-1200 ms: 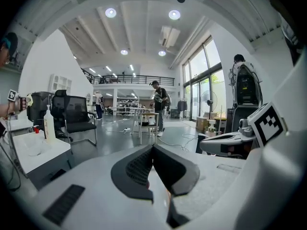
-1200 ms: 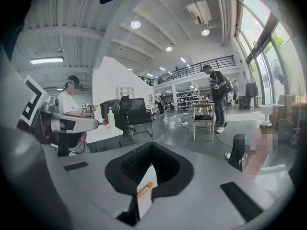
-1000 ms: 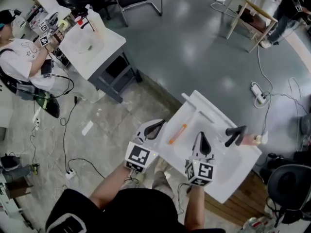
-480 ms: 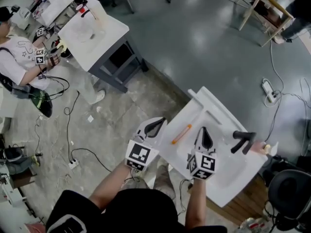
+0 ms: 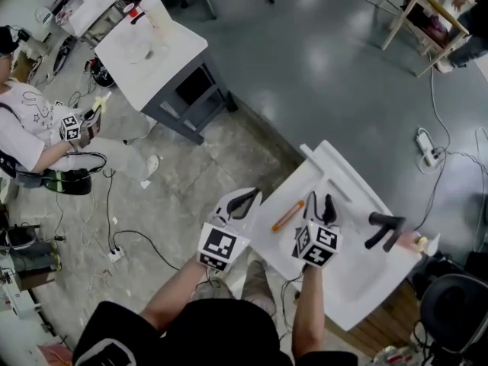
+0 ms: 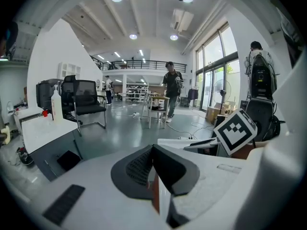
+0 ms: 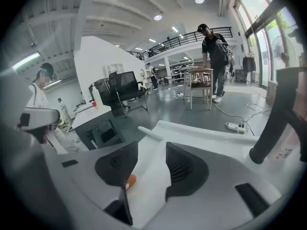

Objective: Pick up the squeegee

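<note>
Right gripper [image 5: 320, 200] jaws opening, empty, poised beside the orange squeegee [image 5: 287, 215] on the surface [image 5: 358, 258], evidently to grasp; left gripper [image 5: 248, 198] jaws closed.

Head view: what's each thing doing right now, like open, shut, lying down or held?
Squeegee: lying flat in the sink, not held.
Left gripper: jaws shut, empty, beside the sink.
Right gripper: jaws opening over the sink, nothing gripped.
Tap: no water seen coming out.
</note>
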`<state>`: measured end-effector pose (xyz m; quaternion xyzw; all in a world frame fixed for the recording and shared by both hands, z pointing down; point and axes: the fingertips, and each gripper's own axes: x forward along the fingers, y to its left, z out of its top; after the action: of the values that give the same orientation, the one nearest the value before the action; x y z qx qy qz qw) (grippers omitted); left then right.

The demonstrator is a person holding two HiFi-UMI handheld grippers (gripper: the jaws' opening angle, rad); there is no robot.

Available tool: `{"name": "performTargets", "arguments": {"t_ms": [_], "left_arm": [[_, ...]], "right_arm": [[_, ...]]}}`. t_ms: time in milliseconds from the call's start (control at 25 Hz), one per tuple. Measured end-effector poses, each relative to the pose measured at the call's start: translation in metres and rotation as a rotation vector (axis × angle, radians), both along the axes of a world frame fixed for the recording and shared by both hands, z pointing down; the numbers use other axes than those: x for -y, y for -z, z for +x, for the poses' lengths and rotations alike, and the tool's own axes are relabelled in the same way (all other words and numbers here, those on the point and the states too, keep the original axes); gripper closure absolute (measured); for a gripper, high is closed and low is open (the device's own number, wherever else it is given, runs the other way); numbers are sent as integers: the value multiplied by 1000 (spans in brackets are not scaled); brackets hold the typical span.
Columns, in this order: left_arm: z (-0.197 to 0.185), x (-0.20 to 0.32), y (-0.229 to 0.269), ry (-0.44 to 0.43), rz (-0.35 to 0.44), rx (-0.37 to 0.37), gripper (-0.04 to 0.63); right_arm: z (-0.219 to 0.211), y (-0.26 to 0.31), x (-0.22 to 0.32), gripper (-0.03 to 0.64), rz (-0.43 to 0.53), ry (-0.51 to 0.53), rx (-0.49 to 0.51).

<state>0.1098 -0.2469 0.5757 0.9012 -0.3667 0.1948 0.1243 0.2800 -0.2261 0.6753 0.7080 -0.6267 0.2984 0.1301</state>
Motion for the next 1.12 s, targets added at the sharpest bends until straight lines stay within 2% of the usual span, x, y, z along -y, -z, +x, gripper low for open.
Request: {"name": "performTargets", "arguments": {"t_ms": [360, 520, 760, 1000, 1120], "left_arm": [[-4, -2, -15, 18, -25, 9, 592], [-5, -2, -19, 24, -30, 15, 592], [-5, -2, -21, 27, -34, 22, 592], [-6, -5, -21, 27, -35, 22, 592], [-8, -6, -20, 27, -32, 21, 592]], "right_arm": [[-2, -50, 16, 320, -127, -6, 49], [-6, -60, 18, 310, -155, 0, 57], [-10, -65, 18, 329, -180, 19, 55], [-12, -64, 16, 436, -195, 28, 20], [-8, -64, 14, 454, -204, 15, -10]]}}
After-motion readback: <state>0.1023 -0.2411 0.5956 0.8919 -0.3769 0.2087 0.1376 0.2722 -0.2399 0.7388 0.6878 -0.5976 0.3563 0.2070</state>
